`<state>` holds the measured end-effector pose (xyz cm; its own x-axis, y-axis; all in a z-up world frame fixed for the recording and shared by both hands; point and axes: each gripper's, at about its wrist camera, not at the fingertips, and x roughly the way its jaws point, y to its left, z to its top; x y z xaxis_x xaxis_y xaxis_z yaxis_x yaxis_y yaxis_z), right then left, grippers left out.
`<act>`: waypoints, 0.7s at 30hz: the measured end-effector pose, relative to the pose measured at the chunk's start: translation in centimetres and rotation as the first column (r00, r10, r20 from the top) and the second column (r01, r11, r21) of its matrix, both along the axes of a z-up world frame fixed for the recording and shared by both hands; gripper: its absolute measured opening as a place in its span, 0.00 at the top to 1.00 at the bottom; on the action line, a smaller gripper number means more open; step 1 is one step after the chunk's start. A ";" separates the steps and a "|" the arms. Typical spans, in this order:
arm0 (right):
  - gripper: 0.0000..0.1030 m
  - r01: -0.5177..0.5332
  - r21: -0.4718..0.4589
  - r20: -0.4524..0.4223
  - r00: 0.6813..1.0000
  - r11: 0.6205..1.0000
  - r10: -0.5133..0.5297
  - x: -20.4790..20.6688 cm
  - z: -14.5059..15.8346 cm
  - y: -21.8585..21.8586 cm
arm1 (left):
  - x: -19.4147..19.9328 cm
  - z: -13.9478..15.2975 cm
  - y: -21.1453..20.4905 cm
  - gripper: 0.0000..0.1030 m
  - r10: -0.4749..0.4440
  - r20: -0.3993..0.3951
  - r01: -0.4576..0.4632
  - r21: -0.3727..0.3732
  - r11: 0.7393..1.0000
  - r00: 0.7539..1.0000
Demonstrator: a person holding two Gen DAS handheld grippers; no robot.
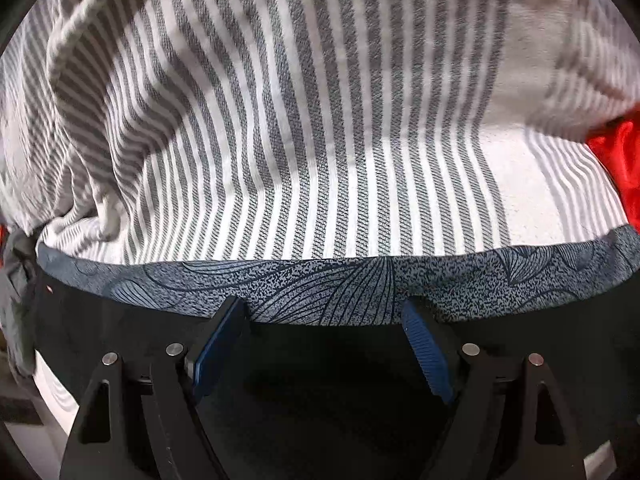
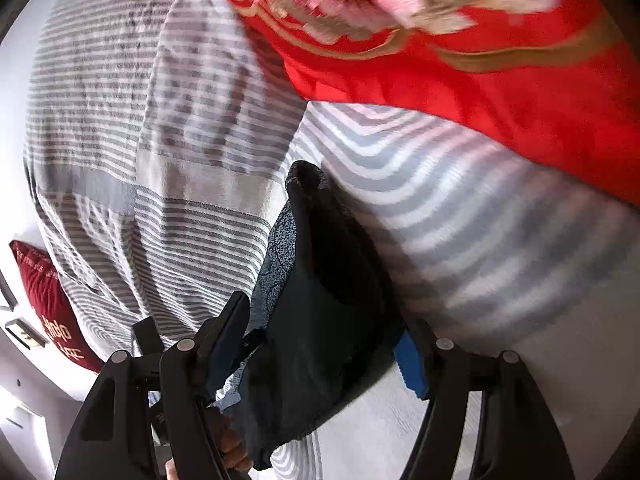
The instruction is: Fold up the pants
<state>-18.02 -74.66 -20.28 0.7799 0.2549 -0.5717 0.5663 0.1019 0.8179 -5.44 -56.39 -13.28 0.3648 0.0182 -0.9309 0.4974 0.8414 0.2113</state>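
Black cloth fills the low part of my left view. It belongs to the dark pants with a blue speckled leaf-print band [image 1: 320, 292], and they lie flat on the bed with grey and white striped sheets [image 1: 280, 140]. My left claw [image 1: 324, 320] is open. Its two blue pads [image 1: 424, 344] stand wide apart, and both tips touch the edge of the printed band. Nothing is pinched between them.

My right claw [image 2: 324, 320] is open wide too. A thick fold of the dark pants [image 2: 320, 300] sits up between its fingers, with the blue print showing on the left side of the fold. The fingers are not squeezing it, as far as I can see. A bit of a hand [image 2: 232, 450] shows low down by the cloth.

Up at the top right lies a shiny red blanket with pink flowers [image 2: 500, 92]. A dark red pillow with gold letters [image 2: 52, 312] sits far off on the left.
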 end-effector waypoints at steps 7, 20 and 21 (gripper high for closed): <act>0.84 0.008 0.142 -0.031 1.000 0.990 -0.003 0.7 -2.1 0.1 | -0.3 -0.3 -1.0 0.20 -0.114 0.057 0.111 0.041 0.993 0.992; 0.76 -0.016 0.182 -0.042 0.999 0.983 0.024 1.2 -2.4 0.1 | 3.2 -1.1 2.9 0.20 -0.016 0.137 0.006 0.077 0.997 0.990; 0.76 -0.014 0.196 -0.047 0.999 0.980 0.024 1.1 -2.8 0.1 | 2.9 -0.9 2.7 0.20 -0.032 0.151 0.018 0.094 0.995 0.988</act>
<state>-16.94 -74.58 -23.05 0.7460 0.3800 -0.5468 0.6058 -0.0463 0.7943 -2.55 -53.70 -14.16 0.5037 0.0904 -0.8592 0.4741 0.8025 0.3623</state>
